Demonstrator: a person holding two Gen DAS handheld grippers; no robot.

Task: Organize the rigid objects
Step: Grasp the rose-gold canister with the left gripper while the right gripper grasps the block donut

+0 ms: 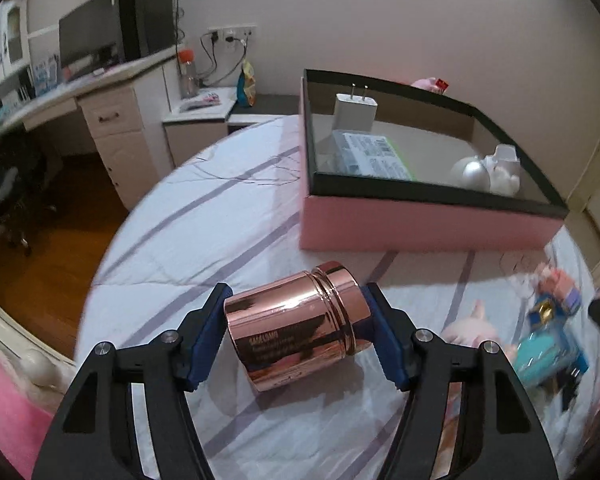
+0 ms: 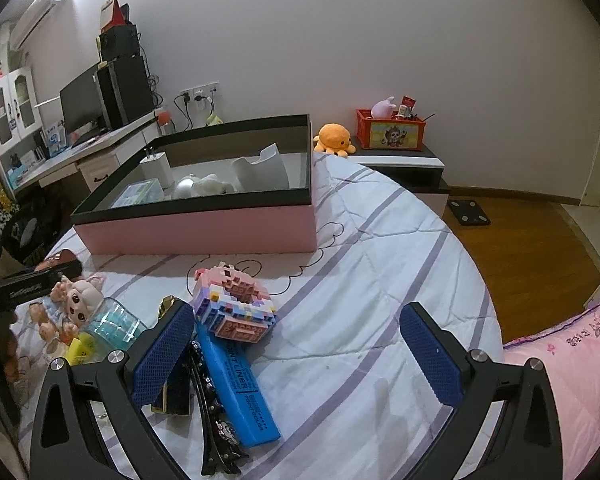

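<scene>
In the left wrist view, the left gripper (image 1: 296, 330) is reaching down over a bed sheet (image 1: 228, 216) of pale, wrinkled cloth crossed by purple stripes, and its blue textured pads are standing against the two ends of a rose-gold canister (image 1: 296, 326), a glossy metal cylinder with a grooved lid, lying on its side on the sheet; the jaws are partly open, just as wide as the canister is long, and appear to be gripping it. Behind it a pink box (image 1: 420, 222) with a black rim is sitting on the bed, and inside it are lying a white charger (image 1: 354, 111) with two metal prongs, a flat printed packet (image 1: 370, 156), a pearly silver ball (image 1: 470, 172) and a white figurine (image 1: 504, 172) touching the ball. In the right wrist view, the right gripper (image 2: 296, 354) is hovering with its jaws wide open and nothing between the pads; its left pad is standing just beside a blue highlighter (image 2: 236, 388), a long plastic bar, on which a knobbly pastel brick model (image 2: 236, 306) is resting. A black studded hair clip (image 2: 216, 424) is lying beside the highlighter, and a small doll (image 2: 78, 300) and a clear ribbed jar (image 2: 114, 322) are lying further left, with the same pink box beyond.
</scene>
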